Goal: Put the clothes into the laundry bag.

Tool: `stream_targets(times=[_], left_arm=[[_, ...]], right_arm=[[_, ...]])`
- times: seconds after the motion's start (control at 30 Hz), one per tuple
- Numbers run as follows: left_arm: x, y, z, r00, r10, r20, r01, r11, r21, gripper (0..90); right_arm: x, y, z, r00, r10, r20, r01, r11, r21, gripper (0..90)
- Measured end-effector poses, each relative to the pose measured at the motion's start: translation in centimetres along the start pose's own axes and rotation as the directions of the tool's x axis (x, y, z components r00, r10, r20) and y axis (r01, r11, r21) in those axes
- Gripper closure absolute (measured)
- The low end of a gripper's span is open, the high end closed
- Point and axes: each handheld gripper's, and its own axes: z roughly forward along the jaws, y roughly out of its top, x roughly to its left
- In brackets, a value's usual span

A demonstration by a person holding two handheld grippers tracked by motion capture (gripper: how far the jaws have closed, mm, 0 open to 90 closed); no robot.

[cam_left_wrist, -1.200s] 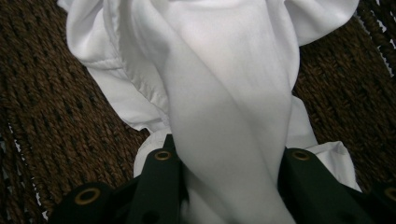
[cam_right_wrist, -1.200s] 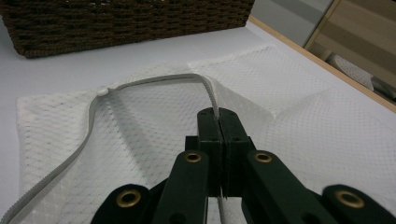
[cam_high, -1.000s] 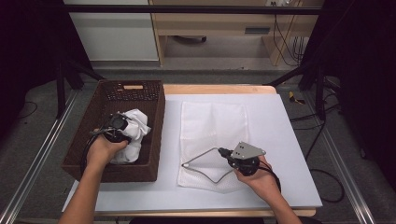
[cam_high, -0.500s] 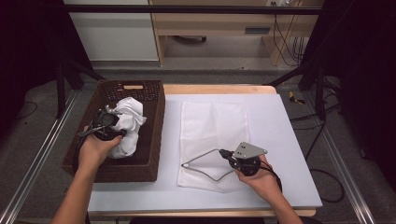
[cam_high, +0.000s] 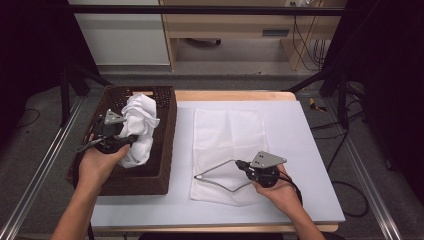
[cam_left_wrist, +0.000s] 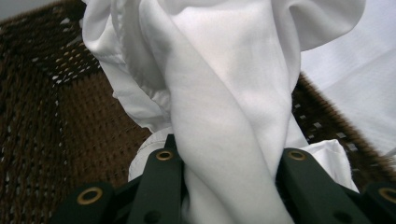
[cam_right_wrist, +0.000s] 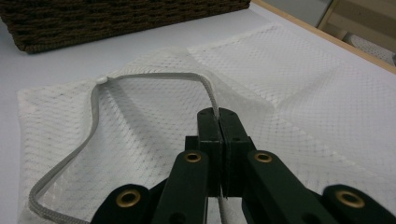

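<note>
gripping a bunched white cloth with my left tongs, left side of the high frame, over the dark wicker basket. left gripper view: cloth wedged between both black jaws, folds rising to the top of the frame, basket weave behind at left. cloth's lower end hangs down into the basket; can't tell if it touches the bottom. right tongs in the lower centre of the high frame, jaws pressed together on a grey drawstring cord. right gripper view: cord pinched at the jaw tips, looping out to the left across a white mesh bag. bag lies flat on the white worktop, centre of the high frame, just right of the basket. right hand at the bag's lower right corner, left hand over the basket's near left part. basket edge in the upper left of the right gripper view.
</note>
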Motion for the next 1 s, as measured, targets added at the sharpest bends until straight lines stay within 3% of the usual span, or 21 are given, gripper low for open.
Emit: stream_targets(times=[0.1,0.6,1.0], left_arm=[[-0.7,0.3,-0.6,0.9998,0.000,0.021,0.000,0.9993,-0.036,70.2],[-3.3,1.1,-2.4,0.9967,0.044,0.068,-0.037,0.9934,-0.108,70.2],[-7.1,2.7,-3.8,0.9831,0.132,0.127,-0.111,0.9809,-0.160,70.2]], right_arm=[[-0.1,-0.1,0.1,0.9999,0.011,0.000,-0.011,1.000,0.003,89.5],[-0.4,-0.3,0.2,0.9984,0.055,-0.013,-0.055,0.998,0.018,89.4],[-1.1,-0.5,0.3,0.9888,0.138,-0.055,-0.138,0.990,0.002,89.4]])
